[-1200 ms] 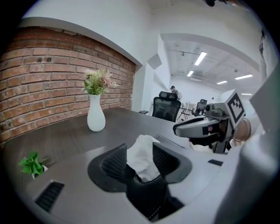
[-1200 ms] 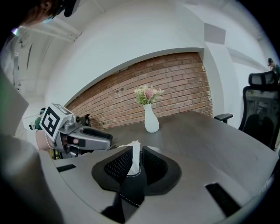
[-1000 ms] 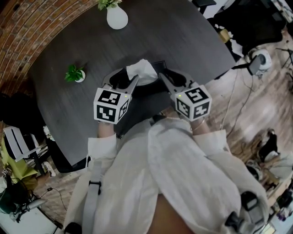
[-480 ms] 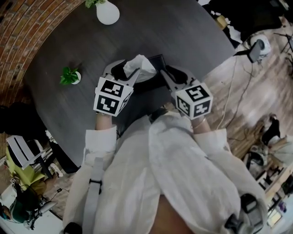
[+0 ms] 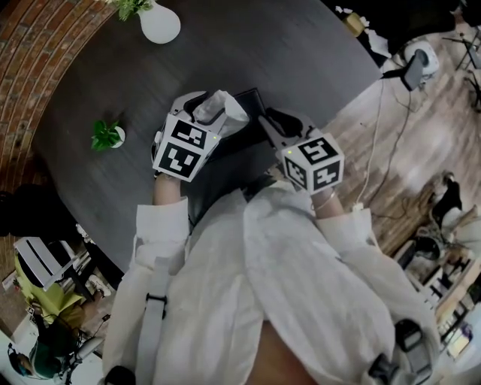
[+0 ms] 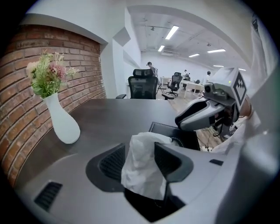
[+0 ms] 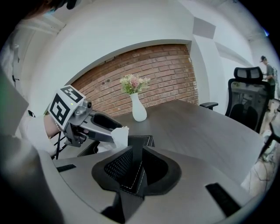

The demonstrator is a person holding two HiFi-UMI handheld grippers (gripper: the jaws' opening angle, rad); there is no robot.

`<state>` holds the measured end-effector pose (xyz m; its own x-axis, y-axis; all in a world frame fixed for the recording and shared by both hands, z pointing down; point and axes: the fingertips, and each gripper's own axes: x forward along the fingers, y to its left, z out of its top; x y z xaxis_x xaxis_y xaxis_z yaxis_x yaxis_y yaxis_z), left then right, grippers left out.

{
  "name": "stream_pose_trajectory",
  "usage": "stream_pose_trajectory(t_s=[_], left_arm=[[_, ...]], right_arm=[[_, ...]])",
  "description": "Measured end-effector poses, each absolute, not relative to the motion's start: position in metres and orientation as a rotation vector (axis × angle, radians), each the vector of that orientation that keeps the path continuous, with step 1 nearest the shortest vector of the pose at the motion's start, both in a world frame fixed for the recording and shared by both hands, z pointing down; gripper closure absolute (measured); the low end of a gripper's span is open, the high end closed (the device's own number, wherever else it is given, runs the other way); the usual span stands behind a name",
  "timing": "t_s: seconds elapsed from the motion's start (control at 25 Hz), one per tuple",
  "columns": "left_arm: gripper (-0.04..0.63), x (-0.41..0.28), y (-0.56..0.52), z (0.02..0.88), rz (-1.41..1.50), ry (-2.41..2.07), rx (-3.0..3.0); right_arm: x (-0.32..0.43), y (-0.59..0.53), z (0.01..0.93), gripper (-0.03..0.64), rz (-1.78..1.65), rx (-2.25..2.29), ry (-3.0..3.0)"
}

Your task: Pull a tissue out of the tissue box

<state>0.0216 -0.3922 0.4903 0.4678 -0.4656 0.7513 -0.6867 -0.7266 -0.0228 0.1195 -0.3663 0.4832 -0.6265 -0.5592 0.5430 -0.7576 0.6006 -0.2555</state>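
A black tissue box (image 5: 252, 135) lies on the dark round table (image 5: 301, 53), close to the person's body. My left gripper (image 5: 204, 113) is shut on a crumpled white tissue (image 5: 223, 110) above the box's left side. In the left gripper view the tissue (image 6: 142, 168) hangs bunched between the jaws of that gripper (image 6: 140, 147), with the box (image 6: 175, 133) behind it. My right gripper (image 7: 136, 151) is shut on the box's stitched near edge (image 7: 133, 173). The right gripper view also shows the left gripper (image 7: 94, 124) with the tissue (image 7: 119, 135) at its tip.
A white vase with flowers (image 5: 158, 22) stands at the far side of the table, and a small potted plant (image 5: 105, 135) stands to the left. A brick wall (image 6: 17, 109) runs along the left. Office chairs (image 6: 142, 85) stand beyond the table.
The left gripper has moved left and away from the body with the tissue in it, and has rolled. The right gripper stays on the box, a little lower.
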Motion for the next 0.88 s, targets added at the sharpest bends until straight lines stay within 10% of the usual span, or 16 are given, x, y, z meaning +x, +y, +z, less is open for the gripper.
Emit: stream_pose_trajectory(t_s=[0.4,0.88], left_arm=[[0.411,0.026,-0.394,0.493,1.12,-0.95,2.445],[0.573,0.034,-0.385,0.494,1.156,-0.901,2.485]], right_arm=[[0.119,-0.369,0.491,0.566,0.576,1.025,-2.388],[0.115,-0.368,0.493,0.568,0.478,1.041,-2.339]])
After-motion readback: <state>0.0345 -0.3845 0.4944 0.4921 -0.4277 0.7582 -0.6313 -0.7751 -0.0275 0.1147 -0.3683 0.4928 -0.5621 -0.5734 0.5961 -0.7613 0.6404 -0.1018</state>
